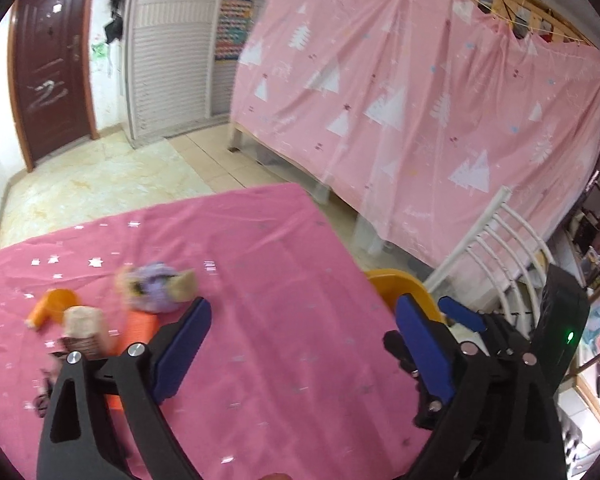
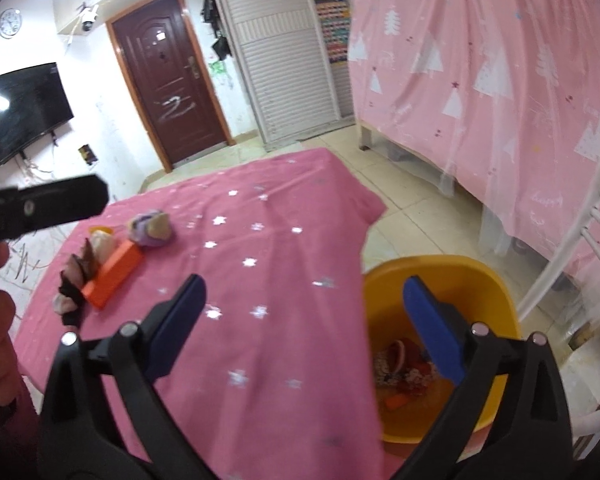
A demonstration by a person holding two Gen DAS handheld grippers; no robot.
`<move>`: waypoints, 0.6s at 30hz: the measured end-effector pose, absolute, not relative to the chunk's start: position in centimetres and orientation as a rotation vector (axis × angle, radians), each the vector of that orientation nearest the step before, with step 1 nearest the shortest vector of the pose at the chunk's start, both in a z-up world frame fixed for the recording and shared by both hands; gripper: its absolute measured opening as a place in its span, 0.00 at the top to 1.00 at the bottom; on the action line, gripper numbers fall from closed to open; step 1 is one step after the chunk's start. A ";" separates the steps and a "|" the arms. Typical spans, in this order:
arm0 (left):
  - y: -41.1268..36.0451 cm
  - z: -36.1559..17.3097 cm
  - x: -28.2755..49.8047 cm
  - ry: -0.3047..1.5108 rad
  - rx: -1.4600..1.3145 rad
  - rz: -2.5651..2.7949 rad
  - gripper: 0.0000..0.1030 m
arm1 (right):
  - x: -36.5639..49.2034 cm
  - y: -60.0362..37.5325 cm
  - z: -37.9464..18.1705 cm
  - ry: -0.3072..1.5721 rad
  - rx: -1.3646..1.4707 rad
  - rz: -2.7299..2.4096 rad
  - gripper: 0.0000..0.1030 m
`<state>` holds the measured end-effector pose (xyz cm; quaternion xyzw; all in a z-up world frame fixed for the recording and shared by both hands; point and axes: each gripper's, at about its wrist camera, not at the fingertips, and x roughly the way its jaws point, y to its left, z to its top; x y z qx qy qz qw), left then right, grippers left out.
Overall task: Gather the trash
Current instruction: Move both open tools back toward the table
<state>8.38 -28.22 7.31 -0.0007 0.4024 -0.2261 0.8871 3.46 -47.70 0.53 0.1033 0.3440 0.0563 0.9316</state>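
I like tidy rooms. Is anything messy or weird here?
Yes. Trash sits bunched on the pink tablecloth: an orange box lying flat, a purple wad and scraps. The door has white scribbles.

A little heap of trash (image 2: 112,260) is seen on the pink cloth, well ahead and left of the right tool: an orange box (image 2: 114,274) lying flat, a crumpled purple wrapper (image 2: 150,232) just behind it, and some brown and dark scraps at its left. A yellow bin (image 2: 480,280) is set low beside the table, under the tool's right finger, with mixed scraps (image 2: 404,376) already sat at the bottom.
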 end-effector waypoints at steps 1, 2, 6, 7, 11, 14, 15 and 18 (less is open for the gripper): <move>-27.5 7.4 8.3 0.830 0.003 -0.457 0.15 | 3.7 -47.0 0.7 0.704 0.205 0.126 0.08; -26.6 7.4 8.3 0.824 0.011 -0.439 0.14 | 3.9 -46.5 0.8 0.704 0.200 0.133 0.08; -23.7 7.4 8.6 0.815 0.022 -0.384 0.14 | 5.0 -44.2 1.0 0.717 0.171 0.164 0.08; -23.1 7.5 8.7 0.813 0.021 -0.374 0.14 | 5.4 -43.8 1.2 0.718 0.163 0.170 0.08; -20.1 7.6 9.8 0.810 0.009 -0.320 0.14 | 6.2 -41.7 1.8 0.718 0.136 0.196 0.08; -18.3 7.4 10.6 0.814 0.003 -0.283 0.14 | 6.7 -40.6 2.0 0.722 0.115 0.206 0.08; -17.6 7.3 10.8 0.818 -0.002 -0.276 0.14 | 7.0 -40.0 2.1 0.727 0.107 0.212 0.08; -15.5 7.1 11.6 0.826 -0.028 -0.258 0.14 | 7.9 -38.9 2.1 0.738 0.088 0.222 0.08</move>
